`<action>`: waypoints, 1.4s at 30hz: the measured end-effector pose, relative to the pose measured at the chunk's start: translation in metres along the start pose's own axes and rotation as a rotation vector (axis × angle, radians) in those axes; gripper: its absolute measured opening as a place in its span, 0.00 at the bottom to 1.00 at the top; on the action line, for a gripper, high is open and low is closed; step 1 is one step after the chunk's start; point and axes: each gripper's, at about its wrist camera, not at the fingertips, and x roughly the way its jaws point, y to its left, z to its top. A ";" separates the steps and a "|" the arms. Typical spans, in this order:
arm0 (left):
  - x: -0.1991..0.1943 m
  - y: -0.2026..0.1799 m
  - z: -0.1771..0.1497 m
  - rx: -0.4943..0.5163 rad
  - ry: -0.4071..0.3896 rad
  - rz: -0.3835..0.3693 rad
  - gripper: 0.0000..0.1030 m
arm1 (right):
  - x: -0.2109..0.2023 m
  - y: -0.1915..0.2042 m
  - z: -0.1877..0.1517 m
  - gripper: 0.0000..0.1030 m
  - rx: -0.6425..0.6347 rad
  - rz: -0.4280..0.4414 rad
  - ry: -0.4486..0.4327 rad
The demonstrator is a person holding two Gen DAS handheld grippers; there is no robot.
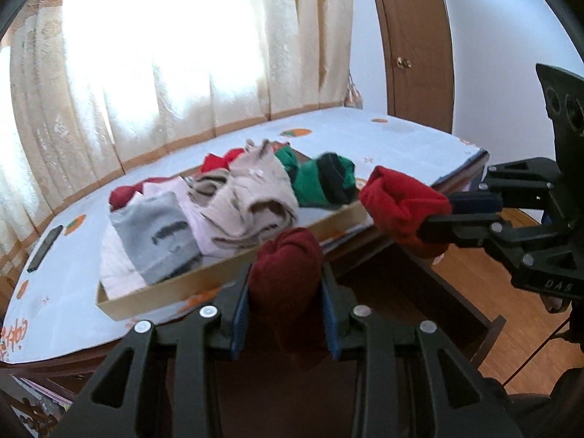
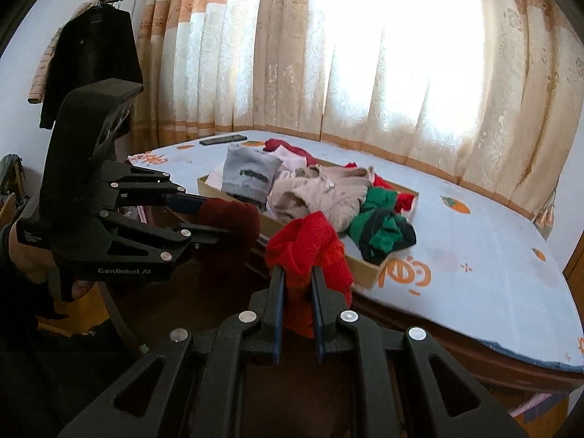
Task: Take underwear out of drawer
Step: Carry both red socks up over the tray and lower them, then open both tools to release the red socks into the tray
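A soft, dark red rolled bundle of cloth (image 1: pixel 286 255) is pinched between the blue pads of the black plastic left gripper (image 1: pixel 286 314). The bundle is round and puffy, and it sticks out past the fingertips. A brighter red, fuzzy piece of underwear (image 2: pixel 310 248) is squeezed tight in the black right gripper (image 2: pixel 297 303), whose fingers are pressed close on it, and the cloth flops over the tips. Both bundles are held up in the air, near the front edge of the table.

On the side of the left gripper, the words "GenRobot.AI" are printed in pale letters.

Just behind the grippers, a flat brown cardboard tray (image 1: pixel 233 272) is laid on a pale blue tablecloth with orange pictures (image 2: pixel 474 255). The tray is filled with a heap of soft clothes: a grey piece with a dark mark (image 1: pixel 160 233), beige crumpled cloth (image 1: pixel 252 193), and a green and black piece (image 1: pixel 325 179). A thin black phone (image 1: pixel 45 248) is laid flat at the far left of the table. Below the table edge, an open dark wooden drawer (image 1: pixel 419 299) is seen.
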 end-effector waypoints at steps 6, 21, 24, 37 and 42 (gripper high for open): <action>-0.010 0.020 0.015 -0.010 -0.049 0.042 0.32 | 0.004 -0.002 0.022 0.14 -0.015 0.003 -0.024; -0.005 0.062 0.059 -0.012 -0.115 0.129 0.32 | 0.039 -0.024 0.069 0.14 -0.005 -0.007 -0.043; 0.007 0.074 0.069 -0.020 -0.103 0.141 0.32 | 0.050 -0.032 0.080 0.14 0.008 -0.005 -0.034; 0.068 0.105 0.092 -0.059 0.007 0.152 0.32 | 0.120 -0.056 0.106 0.14 0.045 -0.022 0.061; 0.091 0.111 0.089 -0.074 0.057 0.152 0.33 | 0.140 -0.059 0.107 0.14 0.060 -0.013 0.093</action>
